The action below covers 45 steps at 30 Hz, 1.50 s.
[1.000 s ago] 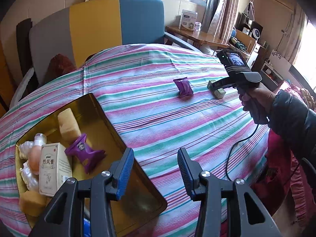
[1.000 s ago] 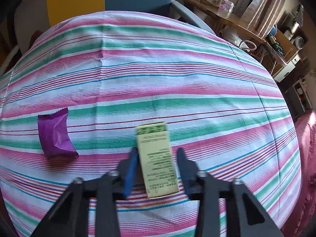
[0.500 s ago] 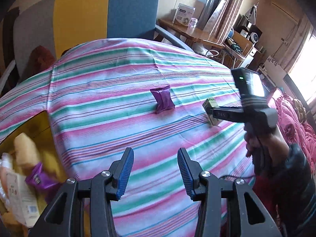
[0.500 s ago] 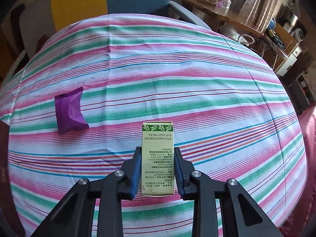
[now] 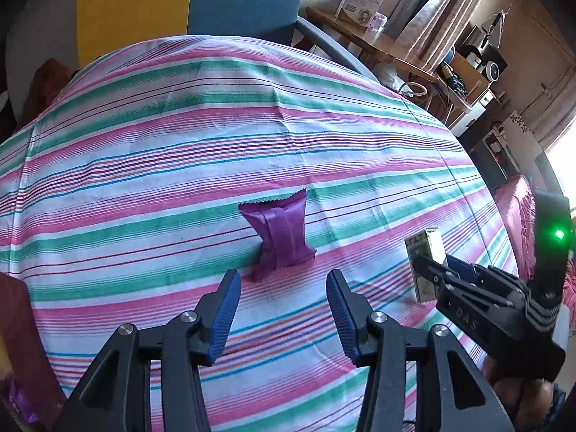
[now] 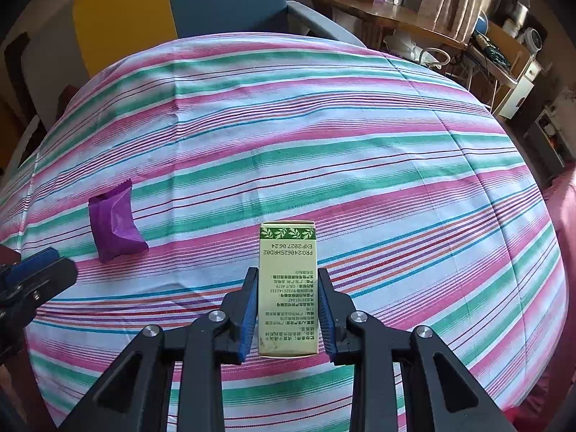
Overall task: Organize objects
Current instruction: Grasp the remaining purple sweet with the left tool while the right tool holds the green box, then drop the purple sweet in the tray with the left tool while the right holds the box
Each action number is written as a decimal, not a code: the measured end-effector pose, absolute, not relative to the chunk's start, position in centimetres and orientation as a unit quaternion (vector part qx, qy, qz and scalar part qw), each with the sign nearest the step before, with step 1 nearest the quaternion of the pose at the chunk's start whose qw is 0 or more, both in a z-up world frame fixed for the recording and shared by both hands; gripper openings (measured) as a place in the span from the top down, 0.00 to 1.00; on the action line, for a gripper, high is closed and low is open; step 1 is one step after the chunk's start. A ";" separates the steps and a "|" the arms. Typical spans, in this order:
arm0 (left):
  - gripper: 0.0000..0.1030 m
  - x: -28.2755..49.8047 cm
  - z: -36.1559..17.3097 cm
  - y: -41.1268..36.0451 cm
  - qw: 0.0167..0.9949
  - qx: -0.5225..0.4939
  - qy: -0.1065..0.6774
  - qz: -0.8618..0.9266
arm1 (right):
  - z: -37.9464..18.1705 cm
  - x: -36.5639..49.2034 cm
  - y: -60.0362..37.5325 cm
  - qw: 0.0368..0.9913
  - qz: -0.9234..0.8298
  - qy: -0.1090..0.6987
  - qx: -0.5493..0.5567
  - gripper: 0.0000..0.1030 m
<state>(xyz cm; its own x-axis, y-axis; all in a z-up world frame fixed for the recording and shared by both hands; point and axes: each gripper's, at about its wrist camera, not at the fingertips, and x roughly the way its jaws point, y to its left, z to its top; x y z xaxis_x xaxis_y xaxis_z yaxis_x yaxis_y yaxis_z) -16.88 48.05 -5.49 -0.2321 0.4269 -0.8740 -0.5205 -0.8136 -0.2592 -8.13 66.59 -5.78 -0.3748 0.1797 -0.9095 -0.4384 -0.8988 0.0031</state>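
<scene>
A purple snack packet (image 5: 282, 234) lies on the striped tablecloth (image 5: 180, 151), just ahead of my left gripper (image 5: 284, 295), which is open and empty above the cloth. The packet also shows in the right wrist view (image 6: 115, 221), at the left. My right gripper (image 6: 288, 302) is shut on a green and yellow carton (image 6: 288, 284) and holds it above the cloth. In the left wrist view the carton (image 5: 426, 252) and right gripper (image 5: 437, 273) are at the right.
A blue, yellow and grey chair (image 5: 201, 3) stands behind the table. A wooden side table (image 5: 367, 36) with a white box (image 5: 361, 3) is at the back right. The table edge drops away at the right (image 6: 540, 288).
My left gripper has swung right and forward, from the gold tray to just behind the purple packet. My right gripper has closed on the carton and lifted it.
</scene>
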 end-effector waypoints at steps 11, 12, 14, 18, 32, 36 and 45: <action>0.57 -20.6 -9.4 51.0 0.269 -0.554 0.054 0.786 | -5.7 -8.3 66.4 0.177 0.824 0.119 -0.524 0.70; 0.61 -20.5 -9.2 50.9 0.277 -0.549 0.054 0.787 | -5.8 -8.4 66.4 0.175 0.823 0.117 -0.527 0.70; 0.64 -20.3 -9.0 50.3 0.286 -0.552 0.044 0.782 | -6.2 -8.5 66.1 0.170 0.821 0.109 -0.534 0.70; 0.65 -18.0 -7.1 48.7 0.306 -0.528 0.059 0.790 | -6.2 -8.8 65.0 0.147 0.829 0.090 -0.533 0.70; 0.65 -10.1 1.4 36.6 0.324 -0.486 0.027 0.811 | -7.6 -9.2 60.4 0.076 0.834 0.004 -0.546 0.71; 0.65 -9.4 3.9 29.7 0.296 -0.467 0.006 0.833 | -7.6 -9.0 60.5 0.078 0.835 0.003 -0.545 0.71; 0.65 -7.6 0.7 16.5 0.207 -0.524 -0.019 0.826 | -7.8 -8.9 60.0 0.087 0.832 -0.016 -0.547 0.71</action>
